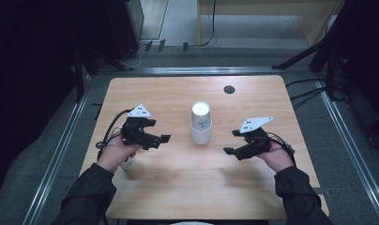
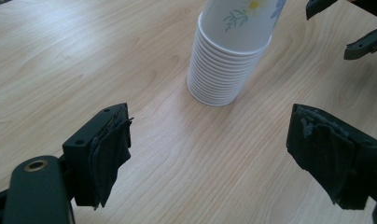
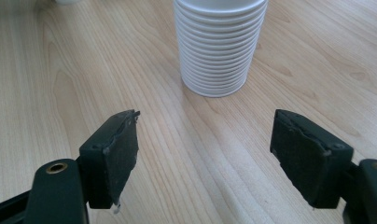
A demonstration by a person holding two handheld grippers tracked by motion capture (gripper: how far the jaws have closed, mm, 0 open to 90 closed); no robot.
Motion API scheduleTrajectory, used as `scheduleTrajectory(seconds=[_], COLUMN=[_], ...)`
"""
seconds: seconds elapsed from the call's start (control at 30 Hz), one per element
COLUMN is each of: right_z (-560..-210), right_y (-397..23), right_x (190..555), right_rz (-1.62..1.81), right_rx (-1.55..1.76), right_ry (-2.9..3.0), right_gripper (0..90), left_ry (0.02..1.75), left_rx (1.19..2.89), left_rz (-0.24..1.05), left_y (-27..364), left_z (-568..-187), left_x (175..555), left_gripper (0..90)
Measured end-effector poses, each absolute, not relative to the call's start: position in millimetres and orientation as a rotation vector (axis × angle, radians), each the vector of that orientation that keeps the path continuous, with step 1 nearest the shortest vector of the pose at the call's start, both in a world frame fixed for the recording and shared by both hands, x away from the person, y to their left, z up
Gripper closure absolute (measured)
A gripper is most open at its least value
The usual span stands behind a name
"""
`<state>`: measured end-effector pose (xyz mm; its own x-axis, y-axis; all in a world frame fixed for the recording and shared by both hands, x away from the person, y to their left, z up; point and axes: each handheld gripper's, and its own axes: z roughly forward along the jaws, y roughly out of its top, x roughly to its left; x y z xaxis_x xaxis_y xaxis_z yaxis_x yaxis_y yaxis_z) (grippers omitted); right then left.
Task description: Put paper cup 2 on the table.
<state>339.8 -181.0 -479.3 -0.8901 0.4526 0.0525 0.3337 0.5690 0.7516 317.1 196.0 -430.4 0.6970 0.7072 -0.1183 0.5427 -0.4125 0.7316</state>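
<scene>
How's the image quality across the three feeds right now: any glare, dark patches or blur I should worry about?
High view: the table is evenly lit, the surroundings fall into near black, and the picture is a little soft. Left gripper view: the cup stack is sharp, with no glare. Right gripper view: the wood shows a mild sheen, and the rims of the cup stack are crisp.

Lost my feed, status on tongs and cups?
Left tongs open, empty. Right tongs open, empty. Cup stack upright between them, untouched, rims down. Nothing in the way.
</scene>
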Motion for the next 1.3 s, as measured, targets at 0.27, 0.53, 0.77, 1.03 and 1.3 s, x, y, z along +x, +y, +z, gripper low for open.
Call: scheduleTrajectory(seconds=[0.27, 0.53, 0.77, 1.03, 1.3], right_z=[-480, -480, -480, -480, -480], right_y=[-185, -188, -188, -187, -186], right_x=[337, 335, 335, 335, 335], right_rz=[1.217, 1.213, 1.211, 1.210, 1.208], right_rx=[0.678, 0.685, 0.681, 0.681, 0.673], right_ry=[2.645, 2.640, 2.640, 2.644, 2.647], right_gripper=[23.5, 23.5, 23.5, 23.5, 23.5], left_ry=[0.911, 0.897, 0.875, 0.876, 0.885], left_rx=[2.129, 2.088, 2.087, 2.103, 2.120], left_rz=[0.318, 0.247, 0.251, 0.277, 0.328], left_y=[179, 164, 152, 144, 142], left_z=[-435, -436, -440, -445, -452], left_x=[314, 310, 305, 303, 302], left_gripper=[13.9, 13.8, 13.8, 13.3, 13.3])
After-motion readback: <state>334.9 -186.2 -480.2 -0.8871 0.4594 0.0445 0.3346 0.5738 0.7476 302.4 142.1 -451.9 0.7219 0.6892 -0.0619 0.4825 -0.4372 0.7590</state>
